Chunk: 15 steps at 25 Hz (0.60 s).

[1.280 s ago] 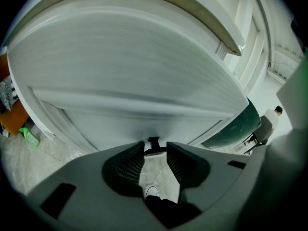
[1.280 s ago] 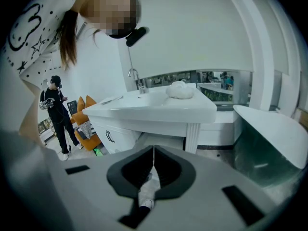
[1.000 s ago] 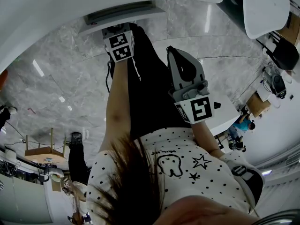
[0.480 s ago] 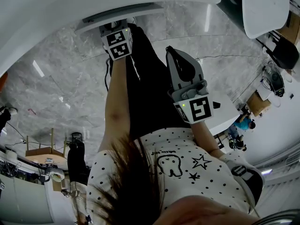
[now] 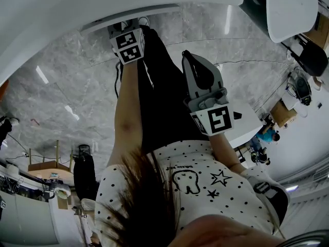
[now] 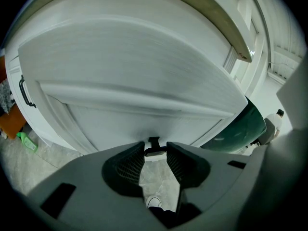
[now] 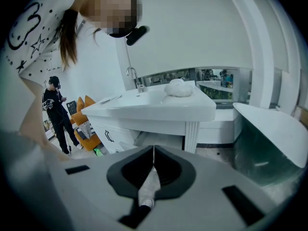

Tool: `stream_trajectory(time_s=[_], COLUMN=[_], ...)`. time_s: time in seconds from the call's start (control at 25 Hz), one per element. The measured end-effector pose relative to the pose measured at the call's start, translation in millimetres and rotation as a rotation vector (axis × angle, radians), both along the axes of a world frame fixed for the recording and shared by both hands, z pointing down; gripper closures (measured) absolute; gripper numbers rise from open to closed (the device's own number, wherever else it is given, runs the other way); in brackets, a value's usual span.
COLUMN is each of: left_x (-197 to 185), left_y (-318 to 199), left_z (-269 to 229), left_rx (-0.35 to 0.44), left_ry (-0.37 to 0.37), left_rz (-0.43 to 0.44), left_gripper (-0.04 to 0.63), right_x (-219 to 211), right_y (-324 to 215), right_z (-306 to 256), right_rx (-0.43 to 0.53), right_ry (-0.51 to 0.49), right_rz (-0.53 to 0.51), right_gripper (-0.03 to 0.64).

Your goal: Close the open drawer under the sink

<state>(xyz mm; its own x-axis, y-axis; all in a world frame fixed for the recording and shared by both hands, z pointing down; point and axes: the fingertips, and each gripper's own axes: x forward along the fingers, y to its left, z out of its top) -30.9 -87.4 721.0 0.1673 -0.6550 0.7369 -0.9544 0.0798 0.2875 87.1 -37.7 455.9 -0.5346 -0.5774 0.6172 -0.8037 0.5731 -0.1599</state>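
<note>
The white drawer front (image 6: 144, 71) fills the left gripper view, under a curved counter edge (image 6: 226, 23). Its small black handle (image 6: 154, 142) sits between the tips of my left gripper (image 6: 155, 153), whose jaws are closed on it. In the head view the left gripper (image 5: 127, 32) reaches up against the white cabinet (image 5: 77, 9), and the drawer looks nearly flush with it. My right gripper (image 5: 187, 58) hangs in front of the person's dark trousers, away from the cabinet. Its jaws are shut on nothing (image 7: 154, 151).
A dark green tub with a white rim (image 6: 245, 124) (image 7: 269, 153) stands to the right. Left of the drawer are another black cabinet handle (image 6: 24, 93) and a green object on the floor (image 6: 26, 142). The right gripper view shows a white vanity with a tap (image 7: 136, 81) and a standing person (image 7: 57, 114).
The drawer has slid in toward the cabinet, and my left gripper has moved forward with it. The right gripper has hardly moved.
</note>
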Motion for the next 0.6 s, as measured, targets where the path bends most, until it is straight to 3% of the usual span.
stream_trajectory(time_s=[0.6], left_x=[-4.2], left_y=[-29.1], left_z=[-3.2], left_rx=[0.029], left_ry=[-0.009], left_rz=[0.002], left_gripper=[0.449], right_x=[3.5], right_y=[-6.6], right_z=[2.1], right_rx=[-0.006], right_ry=[0.005], right_rz=[0.008], right_gripper=[0.601])
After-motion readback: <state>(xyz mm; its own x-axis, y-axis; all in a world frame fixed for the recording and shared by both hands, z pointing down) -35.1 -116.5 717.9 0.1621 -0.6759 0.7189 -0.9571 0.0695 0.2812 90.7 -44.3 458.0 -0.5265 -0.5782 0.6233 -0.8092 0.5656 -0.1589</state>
